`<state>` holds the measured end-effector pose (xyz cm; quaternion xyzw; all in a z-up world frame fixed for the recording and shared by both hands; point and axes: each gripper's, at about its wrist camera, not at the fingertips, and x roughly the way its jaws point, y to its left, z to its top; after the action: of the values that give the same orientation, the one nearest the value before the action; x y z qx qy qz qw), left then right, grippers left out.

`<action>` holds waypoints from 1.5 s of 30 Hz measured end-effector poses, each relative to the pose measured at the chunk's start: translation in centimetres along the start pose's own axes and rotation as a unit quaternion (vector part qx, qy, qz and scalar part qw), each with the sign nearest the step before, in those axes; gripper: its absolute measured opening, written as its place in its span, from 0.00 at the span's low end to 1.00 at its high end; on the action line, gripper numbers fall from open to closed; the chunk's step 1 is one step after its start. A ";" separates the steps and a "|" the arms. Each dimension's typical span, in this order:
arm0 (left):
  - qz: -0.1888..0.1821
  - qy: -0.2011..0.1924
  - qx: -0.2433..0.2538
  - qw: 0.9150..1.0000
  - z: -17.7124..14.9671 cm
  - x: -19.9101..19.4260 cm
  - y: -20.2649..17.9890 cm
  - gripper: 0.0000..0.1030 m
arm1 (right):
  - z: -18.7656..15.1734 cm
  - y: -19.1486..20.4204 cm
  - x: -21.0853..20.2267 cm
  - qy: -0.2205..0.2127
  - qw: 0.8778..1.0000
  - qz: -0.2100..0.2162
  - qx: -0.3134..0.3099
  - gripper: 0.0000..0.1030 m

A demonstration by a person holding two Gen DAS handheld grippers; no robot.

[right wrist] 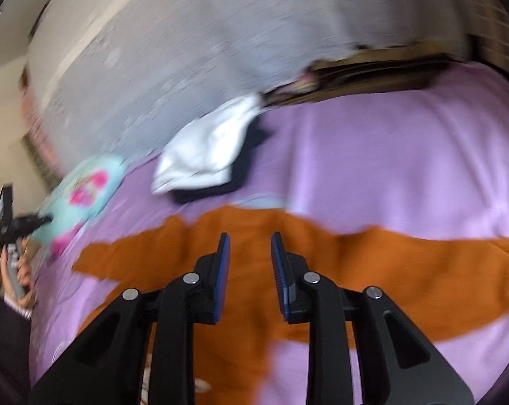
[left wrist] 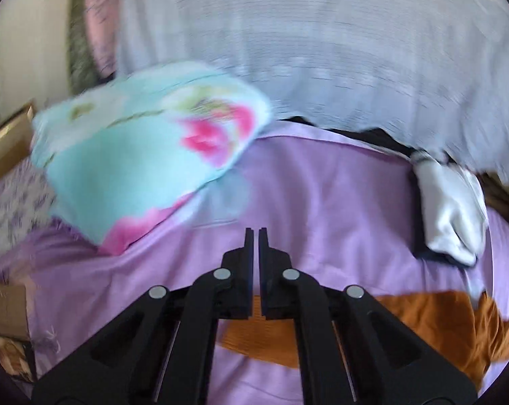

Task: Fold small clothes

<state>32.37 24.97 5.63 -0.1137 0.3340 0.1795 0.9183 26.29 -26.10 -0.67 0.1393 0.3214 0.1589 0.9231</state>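
My left tongs [left wrist: 256, 231] are pressed together with only a thin slit between the fingers, gripping nothing, and they hang over the lilac bedsheet [left wrist: 321, 195]. My right tongs [right wrist: 250, 238] stand apart, empty, directly above the one orange garment [right wrist: 372, 263], which lies spread flat across the sheet nearest me. Farther out sits a single small pile: one white piece [right wrist: 203, 155] lying on top of one dark navy piece [right wrist: 251, 138] (both blurred, so I cannot tell what kind of clothes they are). To the left lies one turquoise cushion with pink flowers [left wrist: 146, 148]. Behind everything, one grey blanket [left wrist: 321, 50] is heaped along the bed. My left hand [right wrist: 20, 270] shows at the edge of the right view, holding its handle.
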 end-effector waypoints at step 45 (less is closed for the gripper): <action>-0.019 0.091 -0.027 0.995 -5.5 9.3 6.5 0.22 | 2.3 7.0 10.9 0.062 0.998 -0.012 -0.021 0.54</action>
<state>33.16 31.42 -5.16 -0.1602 0.4091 0.1599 0.8840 34.40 -15.93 -2.41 0.1062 0.3765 0.1629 0.9058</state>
